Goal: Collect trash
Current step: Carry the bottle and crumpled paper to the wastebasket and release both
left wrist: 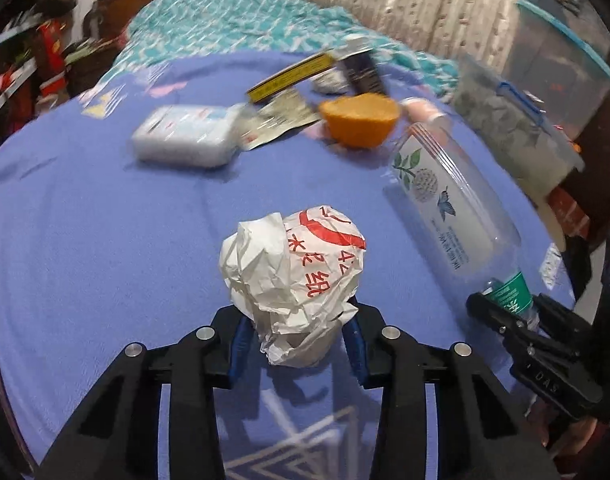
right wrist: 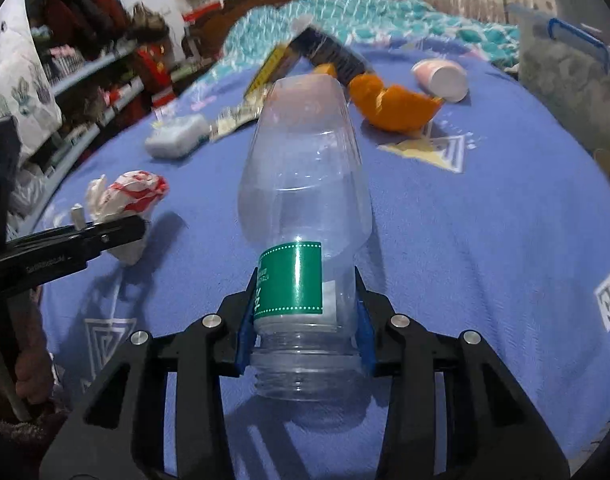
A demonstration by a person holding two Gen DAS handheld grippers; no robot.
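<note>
A crumpled white paper ball (left wrist: 293, 268) with red print sits on the blue bedsheet (left wrist: 105, 240). My left gripper (left wrist: 297, 332) is shut on its lower part, with a blue pad against each side. From the right wrist view, the same gripper (right wrist: 117, 236) reaches in from the left, still holding the paper ball (right wrist: 129, 192). A clear plastic bottle (right wrist: 305, 184) with a green neck label lies pointing away from me. My right gripper (right wrist: 305, 312) is shut on it just above the threaded mouth. The left wrist view shows the bottle (left wrist: 445, 208) and right gripper (left wrist: 505, 312) at the right.
Further back on the sheet lie a white tissue pack (left wrist: 185, 140), an orange peel (left wrist: 361, 124), a yellow-and-black box (left wrist: 289, 76), a dark packet (left wrist: 363, 70) and a tipped pink cup (right wrist: 441, 76). A clear storage bin (left wrist: 513, 128) stands right; cluttered shelves (right wrist: 85, 64) left.
</note>
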